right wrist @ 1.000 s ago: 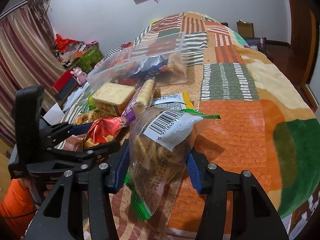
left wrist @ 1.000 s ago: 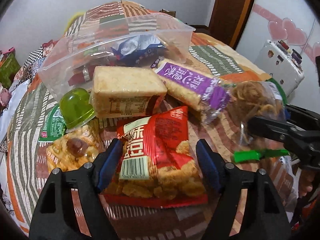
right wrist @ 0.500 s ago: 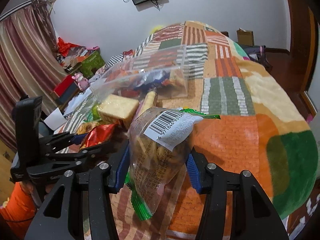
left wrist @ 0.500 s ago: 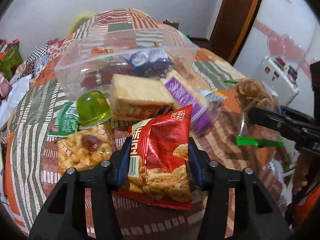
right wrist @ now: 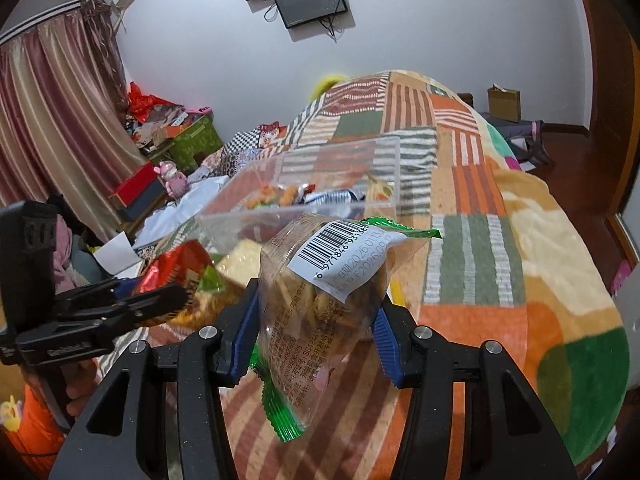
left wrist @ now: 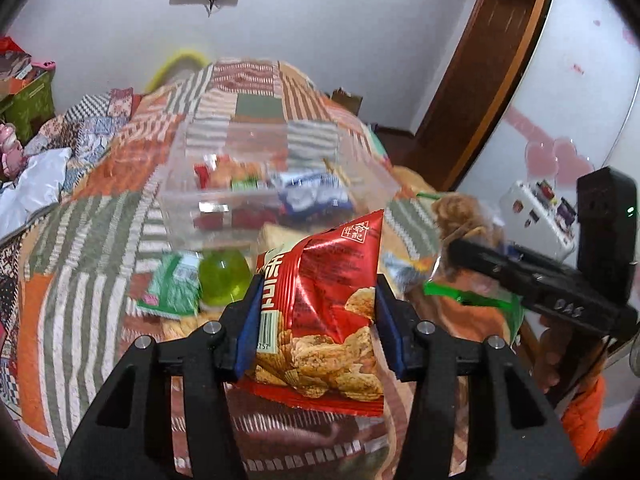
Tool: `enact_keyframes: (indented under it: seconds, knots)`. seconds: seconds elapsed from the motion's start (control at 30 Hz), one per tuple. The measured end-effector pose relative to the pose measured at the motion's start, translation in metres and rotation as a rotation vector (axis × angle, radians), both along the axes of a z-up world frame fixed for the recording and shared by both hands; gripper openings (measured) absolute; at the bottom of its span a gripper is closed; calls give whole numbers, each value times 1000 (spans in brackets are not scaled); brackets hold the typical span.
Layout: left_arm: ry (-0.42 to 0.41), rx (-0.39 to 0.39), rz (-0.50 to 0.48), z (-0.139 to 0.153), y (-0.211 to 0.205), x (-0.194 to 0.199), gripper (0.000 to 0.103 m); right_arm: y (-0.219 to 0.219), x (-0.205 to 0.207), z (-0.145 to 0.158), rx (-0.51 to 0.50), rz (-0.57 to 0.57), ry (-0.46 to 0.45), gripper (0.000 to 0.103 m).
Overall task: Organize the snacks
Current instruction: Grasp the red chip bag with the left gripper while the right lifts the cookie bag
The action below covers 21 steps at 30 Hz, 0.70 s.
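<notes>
My left gripper [left wrist: 316,320] is shut on a red crisp bag [left wrist: 324,304] and holds it above the patchwork blanket. My right gripper [right wrist: 316,332] is shut on a clear bag of fried strips with a green edge and a barcode label [right wrist: 320,304], also lifted. A clear plastic box [left wrist: 264,184] with several snacks inside stands just beyond both; it also shows in the right wrist view [right wrist: 320,184]. The right gripper [left wrist: 532,280] shows at the right of the left wrist view. The left gripper [right wrist: 112,312] with the red bag [right wrist: 180,276] shows at the left of the right wrist view.
A green jelly cup [left wrist: 222,278], a green packet [left wrist: 172,284] and a beige cake block [right wrist: 240,260] lie on the blanket [right wrist: 472,200] in front of the box. A white appliance [left wrist: 536,216] stands at the right. Boxes and clutter [right wrist: 172,136] sit by the curtain.
My left gripper closed on the red crisp bag and lifted it off the blanket. My right gripper rose with the clear bag. Both moved toward the clear box.
</notes>
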<state>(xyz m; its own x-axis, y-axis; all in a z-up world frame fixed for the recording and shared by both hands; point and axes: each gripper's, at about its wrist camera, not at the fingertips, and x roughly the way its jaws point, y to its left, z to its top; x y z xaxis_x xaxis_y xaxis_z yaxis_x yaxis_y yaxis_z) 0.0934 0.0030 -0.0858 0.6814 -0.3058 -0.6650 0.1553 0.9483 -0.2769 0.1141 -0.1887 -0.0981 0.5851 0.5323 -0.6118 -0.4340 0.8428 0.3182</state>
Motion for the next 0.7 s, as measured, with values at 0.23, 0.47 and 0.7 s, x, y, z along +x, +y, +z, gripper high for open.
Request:
enact_keyframes:
  seconds: [0.23,0.47,0.7]
  knots:
    - [-53,-20,36,22,14,20,51,12,22,9,-1,5,-20,48]
    - [-102,22,93,35,31,54,51,29,47,20,-12,19,-48,48]
    - [-91,35,129,26,46,97,51,54,81,20,-41,50,-45,48]
